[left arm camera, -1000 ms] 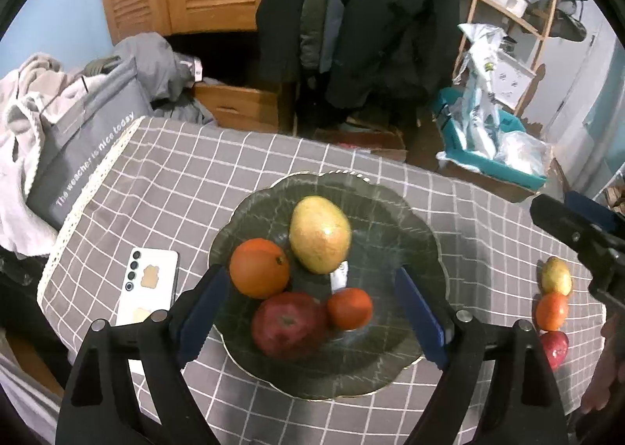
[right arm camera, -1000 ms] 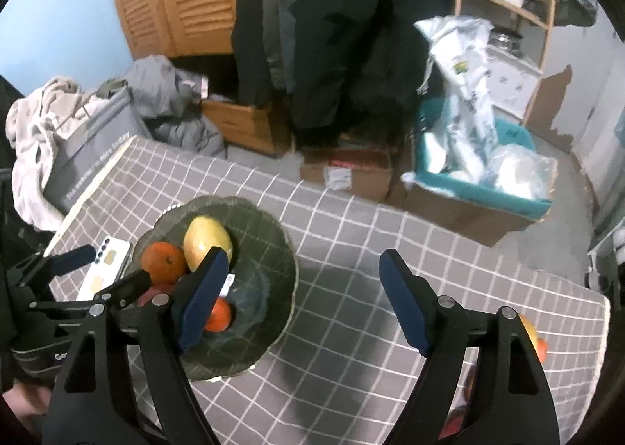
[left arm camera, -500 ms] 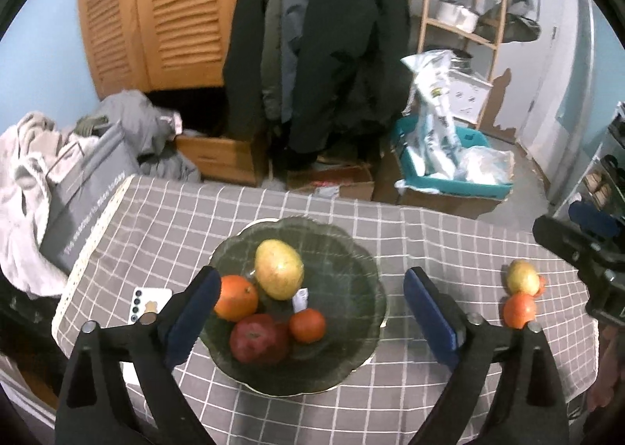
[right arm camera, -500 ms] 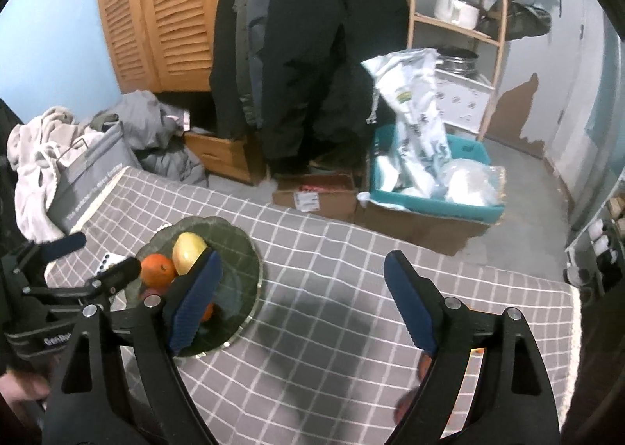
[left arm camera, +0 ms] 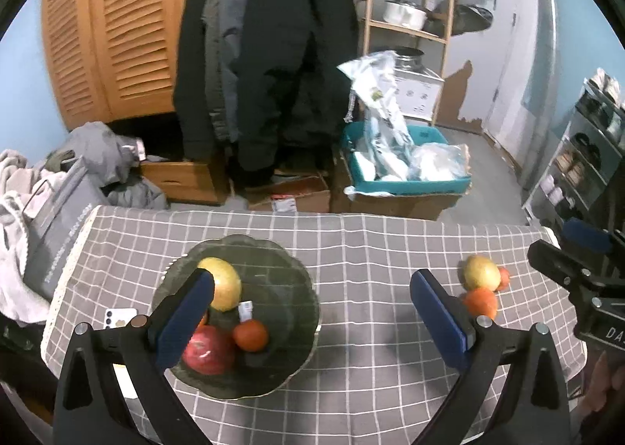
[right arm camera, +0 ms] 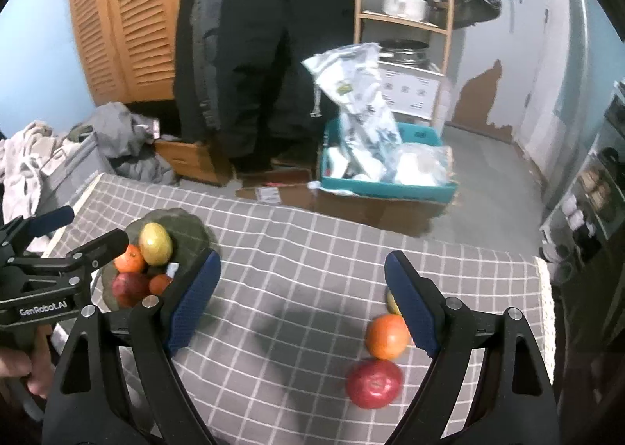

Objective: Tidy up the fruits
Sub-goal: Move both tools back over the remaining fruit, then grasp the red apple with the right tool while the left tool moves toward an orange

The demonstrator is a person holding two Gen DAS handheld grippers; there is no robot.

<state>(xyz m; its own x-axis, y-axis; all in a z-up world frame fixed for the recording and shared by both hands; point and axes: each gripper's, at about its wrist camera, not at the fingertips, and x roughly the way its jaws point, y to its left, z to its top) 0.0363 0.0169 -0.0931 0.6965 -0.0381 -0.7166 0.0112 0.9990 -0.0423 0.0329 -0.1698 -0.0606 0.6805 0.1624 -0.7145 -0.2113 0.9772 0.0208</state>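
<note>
A dark green glass plate (left arm camera: 283, 281) on the checked tablecloth holds a yellow pear-like fruit (left arm camera: 222, 283), a red apple (left arm camera: 207, 349), a small tangerine (left arm camera: 250, 335) and an orange half hidden by my left finger. My left gripper (left arm camera: 311, 281) hovers above the plate's right rim, its jaws opening with nothing between them. At the table's right end lie a loose orange (right arm camera: 386, 335), a red apple (right arm camera: 374, 382) and a yellow fruit (left arm camera: 481, 272). My right gripper (right arm camera: 302, 261) hangs open and empty over bare cloth left of them.
A white phone (left arm camera: 119, 318) lies left of the plate, near the table's lace edge. A grey bag (left arm camera: 58, 226) and clothes crowd the left side. Beyond the far edge stand cardboard boxes and a teal tray (left arm camera: 406, 179) on the floor.
Both grippers have risen and drawn back from the table, so the plate looks smaller. The left jaws have spread wider. The loose fruits at the right have come into the right wrist view.
</note>
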